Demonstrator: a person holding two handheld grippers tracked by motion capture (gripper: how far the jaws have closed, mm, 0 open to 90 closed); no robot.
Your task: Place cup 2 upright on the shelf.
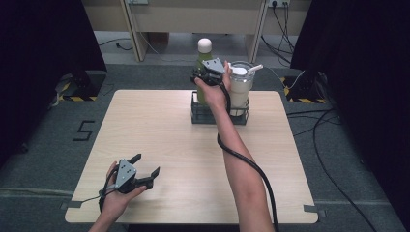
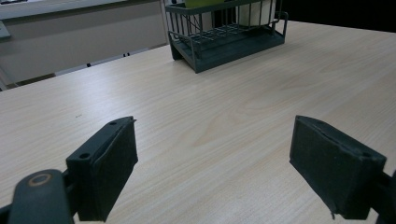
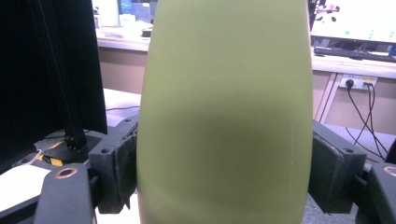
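Note:
A green bottle (image 1: 202,60) with a white cap stands in the left half of a dark wire rack (image 1: 218,117) at the table's far edge. My right gripper (image 1: 205,75) is shut on the green bottle (image 3: 226,112); both pads press its sides in the right gripper view. A pale tumbler (image 1: 240,84) with a lid and straw stands in the rack's right half, beside the bottle. My left gripper (image 1: 145,169) rests low near the table's front left, open and holding nothing. In the left gripper view its jaws stand wide apart over bare wood, with the rack (image 2: 224,39) far ahead.
The light wooden table (image 1: 159,135) spans the middle of the high view. Dark curtains hang at both sides. Cables trail on the grey floor (image 1: 333,159) to the right. A desk frame and wall sockets stand behind the rack.

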